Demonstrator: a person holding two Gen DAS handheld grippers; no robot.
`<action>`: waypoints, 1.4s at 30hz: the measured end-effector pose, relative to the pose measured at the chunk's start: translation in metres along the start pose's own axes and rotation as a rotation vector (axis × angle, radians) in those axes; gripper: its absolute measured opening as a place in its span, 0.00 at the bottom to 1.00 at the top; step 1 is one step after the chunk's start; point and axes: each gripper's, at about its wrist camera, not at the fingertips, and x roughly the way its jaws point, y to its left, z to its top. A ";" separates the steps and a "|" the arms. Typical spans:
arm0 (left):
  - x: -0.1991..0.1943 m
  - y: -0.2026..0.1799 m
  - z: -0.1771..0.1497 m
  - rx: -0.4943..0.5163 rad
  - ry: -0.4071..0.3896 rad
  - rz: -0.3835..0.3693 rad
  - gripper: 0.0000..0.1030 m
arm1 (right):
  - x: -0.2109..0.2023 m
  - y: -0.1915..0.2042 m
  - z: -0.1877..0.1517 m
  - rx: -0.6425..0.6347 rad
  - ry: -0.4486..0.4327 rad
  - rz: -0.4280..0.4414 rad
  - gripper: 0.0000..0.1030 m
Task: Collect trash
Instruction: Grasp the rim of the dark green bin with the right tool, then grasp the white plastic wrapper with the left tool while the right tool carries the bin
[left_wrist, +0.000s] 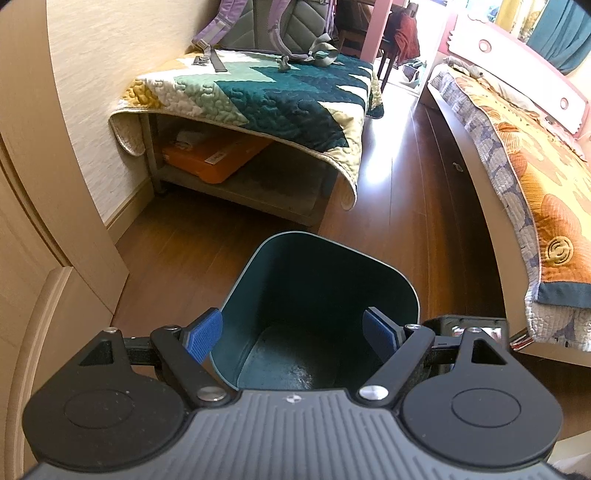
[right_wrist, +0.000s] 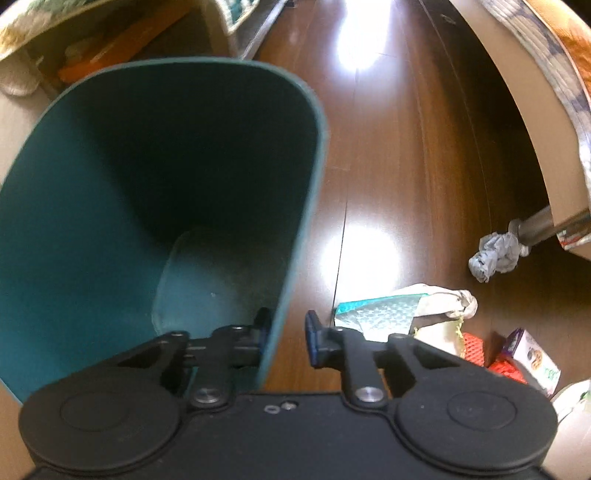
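Note:
A teal waste bin stands on the wooden floor, and nothing shows inside it. My left gripper is open and empty, with its left finger outside the near rim and its right finger over the opening. In the right wrist view the bin fills the left side. My right gripper is open and straddles the bin's right wall, one finger inside and one outside. Trash lies on the floor at the right: a grey crumpled wad, a teal bubble mailer, a white rag, red netting and a small carton.
A low bench under a patchwork quilt carries a backpack, with an orange case beneath. A bed with an orange cover runs along the right. A wooden door frame is at the left.

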 end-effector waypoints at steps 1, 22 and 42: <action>0.000 0.000 0.001 0.000 -0.002 -0.001 0.81 | 0.000 0.004 0.000 -0.013 -0.001 -0.018 0.06; 0.040 -0.059 0.035 0.323 -0.092 -0.198 0.81 | -0.053 -0.078 -0.121 0.025 0.091 0.018 0.06; 0.290 -0.207 -0.153 1.094 0.278 -0.552 0.81 | -0.144 -0.188 -0.315 0.863 0.180 -0.274 0.02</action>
